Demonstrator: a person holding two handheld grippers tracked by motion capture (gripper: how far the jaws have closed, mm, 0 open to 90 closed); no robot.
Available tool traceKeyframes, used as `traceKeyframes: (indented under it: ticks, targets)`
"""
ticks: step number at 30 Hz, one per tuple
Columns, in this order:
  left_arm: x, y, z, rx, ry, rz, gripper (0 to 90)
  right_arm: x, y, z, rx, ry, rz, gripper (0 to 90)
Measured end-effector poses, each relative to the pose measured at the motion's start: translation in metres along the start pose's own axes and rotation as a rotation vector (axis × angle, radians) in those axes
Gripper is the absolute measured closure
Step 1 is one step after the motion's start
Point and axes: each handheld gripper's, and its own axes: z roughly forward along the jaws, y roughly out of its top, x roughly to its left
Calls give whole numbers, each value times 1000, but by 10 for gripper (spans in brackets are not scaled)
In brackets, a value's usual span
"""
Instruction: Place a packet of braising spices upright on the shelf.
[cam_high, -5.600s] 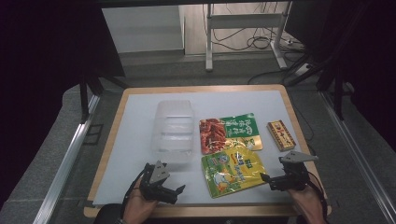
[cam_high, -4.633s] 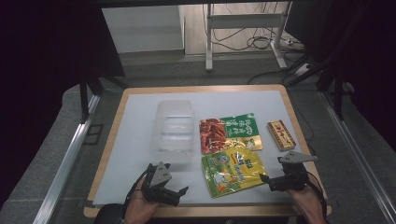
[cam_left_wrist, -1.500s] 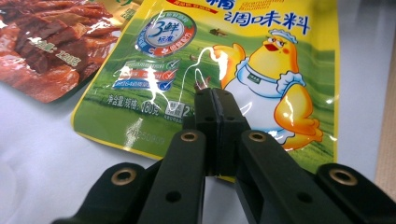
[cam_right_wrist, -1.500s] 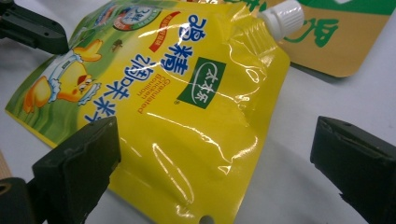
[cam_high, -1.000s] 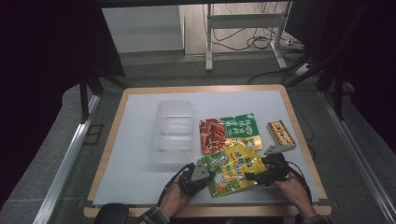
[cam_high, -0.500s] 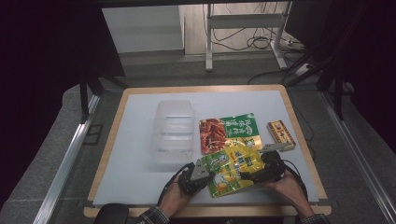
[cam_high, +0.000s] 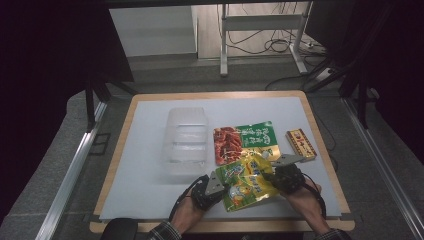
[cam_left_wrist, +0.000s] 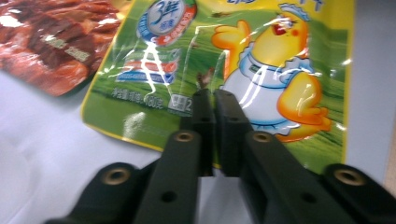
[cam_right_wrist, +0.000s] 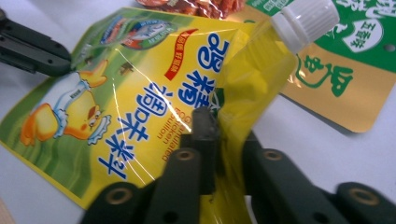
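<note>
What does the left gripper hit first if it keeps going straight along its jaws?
The yellow-green pouch. The left gripper already has its jaws together on the pouch's edge, so it would push across the duck print. Beyond that probably the right gripper on the far edge, though depth is hard to judge.

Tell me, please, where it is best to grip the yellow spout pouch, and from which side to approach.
Grip the yellow pouch at its thin flat side edges, coming level from each side. The left gripper pinches the bottom end and the right gripper the edge below the white cap; the bulging middle probably would slip.
</note>
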Motion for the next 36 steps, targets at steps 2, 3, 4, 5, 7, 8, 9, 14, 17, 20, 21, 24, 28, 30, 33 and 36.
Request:
traceKeyframes:
  ticks: [2, 3, 4, 5, 7, 8, 9, 14, 17, 20, 21, 24, 28, 30, 33, 36]
  targets:
    - [2, 0, -1, -1, 0, -8, 753, 0, 1, -1, -4, 4, 2, 875]
    - [4, 1, -4, -2, 13, -11, 714, -1, 2, -4, -11, 16, 15, 883]
    - [4, 1, -4, -2, 13, -11, 669, -1, 2, -4, -11, 16, 15, 883]
    - [4, 1, -6, -12, 22, -9, 634, -3, 5, -7, -23, 32, 30, 885]
    - [7, -1, -11, -23, 28, -15, 590, -4, 9, -10, -41, 52, 37, 886]
    - [7, -1, -11, -23, 28, -15, 573, -4, 9, -10, -41, 52, 37, 886]
    - [7, -2, -13, -22, 28, -19, 548, -4, 14, -13, -47, 62, 35, 887]
    - [3, -5, -24, -4, 12, -4, 346, -2, 24, -16, -59, 82, 26, 888]
    - [2, -6, -27, -7, -21, 6, 244, -3, 31, -20, -68, 114, 29, 888]
    - [2, -6, -32, 1, -19, 18, 150, -4, 36, -23, -74, 128, 25, 888]
    - [2, -6, -33, 2, -20, 27, 150, -4, 38, -25, -77, 132, 22, 888]
    - [3, -8, -38, -1, -27, 29, 116, -4, 46, -30, -85, 146, 11, 888]
    - [3, -10, -44, -22, -38, 44, 71, -3, 56, -36, -91, 157, 1, 888]
    - [3, -12, -47, -30, -33, 53, 63, -4, 61, -38, -96, 168, 1, 889]
    - [4, -15, -50, -27, -17, 68, 49, -3, 68, -42, -98, 176, -4, 889]
    - [6, -16, -54, -36, -15, 63, 44, -3, 75, -47, -106, 192, -10, 889]
